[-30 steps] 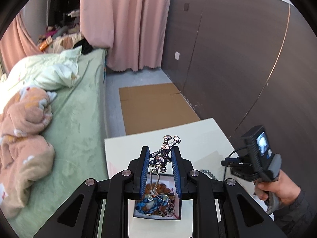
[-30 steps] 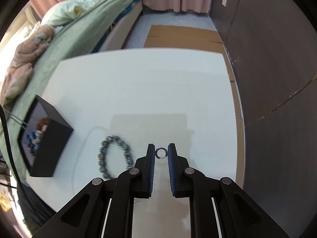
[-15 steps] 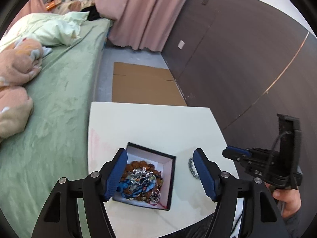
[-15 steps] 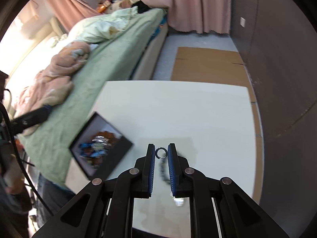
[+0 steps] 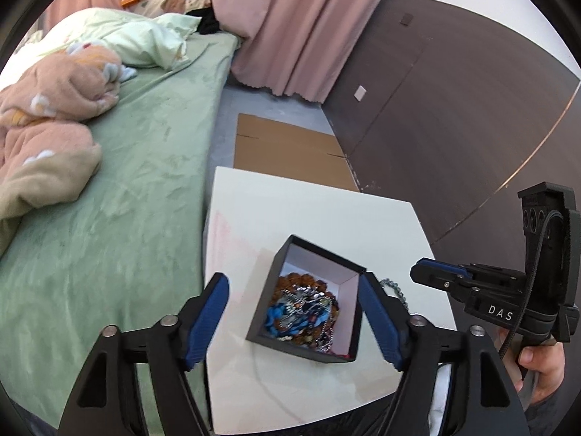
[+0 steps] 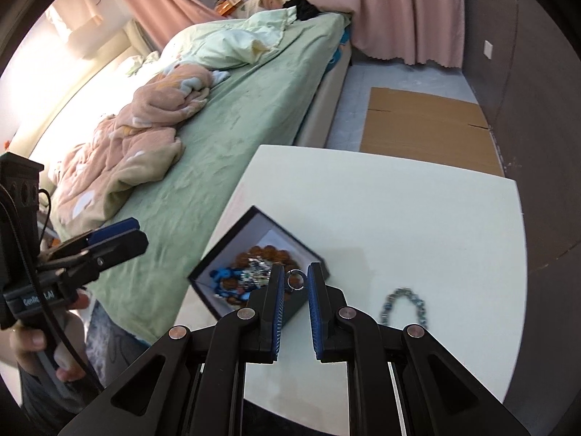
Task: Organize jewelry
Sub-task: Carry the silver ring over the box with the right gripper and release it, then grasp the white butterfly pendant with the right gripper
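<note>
A black jewelry box (image 5: 276, 261) (image 6: 214, 258) with a white lining sits on the white table (image 5: 290, 214) (image 6: 417, 225). It holds a pile of brown beads, blue pieces and a silver keychain figure (image 5: 299, 299). My left gripper (image 5: 294, 312) hangs above the box, its jaws opening wide with nothing pressed between them. My right gripper (image 6: 295, 280) is shut on a small silver ring (image 6: 295, 279) over the box's near corner. A grey bead bracelet (image 6: 403, 303) (image 5: 394, 289) lies on the table to the right of the box.
A green-covered bed (image 5: 120, 167) with a pink blanket (image 5: 43, 123) borders the table's left side. Flat cardboard (image 5: 287, 152) lies on the floor beyond the table. A dark panelled wall (image 5: 454, 116) runs along the right. A hand (image 5: 541, 370) holds the right gripper's handle.
My left gripper let go of the silver keychain figure into the box and opened wide. My right gripper carried the small ring left, from beside the bracelet to over the box.
</note>
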A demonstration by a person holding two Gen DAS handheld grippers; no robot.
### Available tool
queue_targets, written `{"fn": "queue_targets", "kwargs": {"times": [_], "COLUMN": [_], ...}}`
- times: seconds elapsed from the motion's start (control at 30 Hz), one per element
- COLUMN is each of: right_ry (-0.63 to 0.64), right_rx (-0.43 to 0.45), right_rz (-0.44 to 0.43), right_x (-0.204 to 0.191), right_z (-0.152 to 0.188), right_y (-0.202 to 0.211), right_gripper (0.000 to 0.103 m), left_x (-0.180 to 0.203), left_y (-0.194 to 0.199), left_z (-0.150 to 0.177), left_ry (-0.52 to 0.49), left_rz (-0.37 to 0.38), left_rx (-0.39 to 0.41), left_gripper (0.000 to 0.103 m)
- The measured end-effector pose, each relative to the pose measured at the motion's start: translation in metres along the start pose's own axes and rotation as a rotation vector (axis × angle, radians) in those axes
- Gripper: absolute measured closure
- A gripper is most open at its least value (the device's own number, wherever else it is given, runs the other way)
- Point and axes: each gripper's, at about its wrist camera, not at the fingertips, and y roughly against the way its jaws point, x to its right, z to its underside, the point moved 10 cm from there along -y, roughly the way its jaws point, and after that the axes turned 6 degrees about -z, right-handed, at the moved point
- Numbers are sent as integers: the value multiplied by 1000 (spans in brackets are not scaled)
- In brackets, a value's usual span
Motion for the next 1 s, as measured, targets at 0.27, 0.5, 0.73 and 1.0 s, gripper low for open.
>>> {"fn": "queue_targets", "kwargs": {"times": [0.27, 0.5, 0.73, 1.0], "right_ry": [1, -41, -79, -157], "right_rx": [-42, -66, -26, 3], "right_rz": [9, 104, 108, 104], "right_x": [-13, 5, 26, 64], "right_z": [0, 5, 22, 48], "right_y": [-27, -39, -8, 27], "right_gripper": [89, 54, 54, 54], "left_x": [-18, -23, -3, 33], "left_y": [1, 2, -1, -12], "left_z": [12, 17, 20, 23], "left_ry": [44, 45, -6, -76], "left_rz": [14, 17, 29, 52], "left_rx": [-10, -11, -13, -27], "left_gripper": [20, 20, 20, 20]}}
